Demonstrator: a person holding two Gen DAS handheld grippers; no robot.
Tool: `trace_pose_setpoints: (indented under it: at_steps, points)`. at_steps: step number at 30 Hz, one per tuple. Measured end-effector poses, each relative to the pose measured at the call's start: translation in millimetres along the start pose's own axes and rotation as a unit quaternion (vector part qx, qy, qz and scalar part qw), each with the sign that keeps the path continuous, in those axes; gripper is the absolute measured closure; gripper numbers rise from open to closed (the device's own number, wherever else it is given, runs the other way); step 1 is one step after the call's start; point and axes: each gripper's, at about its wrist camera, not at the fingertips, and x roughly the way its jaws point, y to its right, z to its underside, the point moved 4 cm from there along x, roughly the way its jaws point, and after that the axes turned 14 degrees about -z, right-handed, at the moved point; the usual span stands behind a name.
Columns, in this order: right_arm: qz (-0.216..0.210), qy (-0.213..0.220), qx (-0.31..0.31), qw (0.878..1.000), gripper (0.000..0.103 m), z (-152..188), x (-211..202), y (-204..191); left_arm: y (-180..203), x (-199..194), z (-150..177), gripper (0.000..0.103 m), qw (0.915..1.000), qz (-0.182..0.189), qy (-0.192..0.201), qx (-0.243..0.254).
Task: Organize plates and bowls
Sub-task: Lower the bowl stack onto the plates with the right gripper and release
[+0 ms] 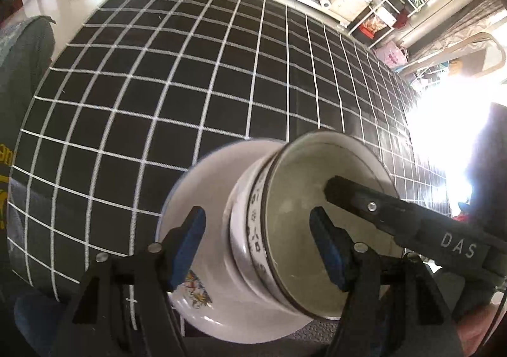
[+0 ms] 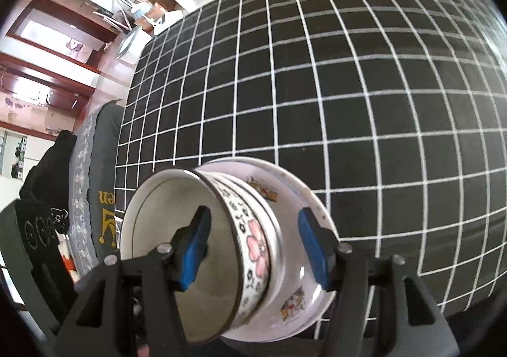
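Blue-padded jaws of both grippers, left gripper (image 1: 258, 239) and right gripper (image 2: 253, 241), straddle the stacked bowls (image 2: 221, 249), half open.

Daylight is strong and enters from the room side to the right of the left gripper (image 1: 258, 249), where a window area (image 1: 443, 141) is blown out to pure white and bleeds over the edge of the grid cloth (image 1: 190, 87). A second overexposed patch lies along the far edge of that cloth. The right wrist view is evenly lit, with mild sheen on the bowl (image 2: 253, 243) rim. Both views bend heavily: grid lines curve outward, and the corners fall to black vignette. Bowl walls nearest each lens show soft smear. Blue pads (image 2: 312, 249) stay sharp. Shadows are faint.
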Motion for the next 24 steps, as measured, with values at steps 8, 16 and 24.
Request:
trace_pose_setpoints:
  at_steps: [8, 16, 24]
  points:
    - [0.03, 0.049, -0.067, 0.996, 0.041, 8, -35, -17, 19, -55, 5, 0.037, 0.9913, -0.063, 0.109, 0.038]
    - [0.033, 0.106, -0.118, 0.987, 0.041, 26, -77, -35, 33, -108, 27, 0.037, 0.9773, -0.086, 0.182, 0.066]
    - [0.033, 0.151, -0.159, 0.975, 0.041, 54, -114, -50, 44, -144, 55, 0.037, 0.9594, -0.125, 0.237, 0.087]
